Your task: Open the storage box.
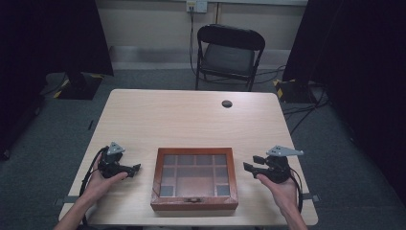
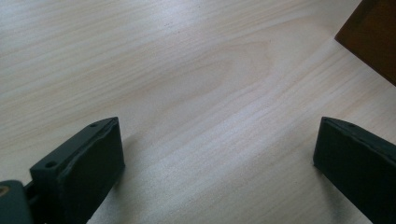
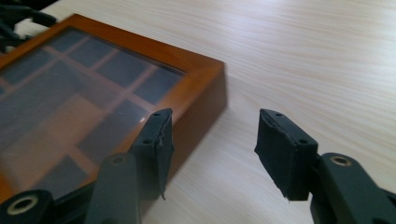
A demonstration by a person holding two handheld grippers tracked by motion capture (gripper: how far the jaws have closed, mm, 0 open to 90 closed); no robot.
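The table (image 1: 191,115) is pale wood-grain laminate, smooth with a soft sheen. The box (image 1: 194,201) has a reddish-brown wooden frame, polished to a low gloss, and a clear glossy pane in its lid over matt dark compartments. The right gripper (image 3: 212,140) has matt black plastic jaws faced with dull, slightly ragged rubbery pads; the left gripper (image 2: 217,154) has the same matt black pads.

Pale wooden table (image 1: 191,115), dark round cable hole (image 1: 227,103) near far edge; glass-lidded wooden box (image 1: 194,178) sits at near edge, centred.
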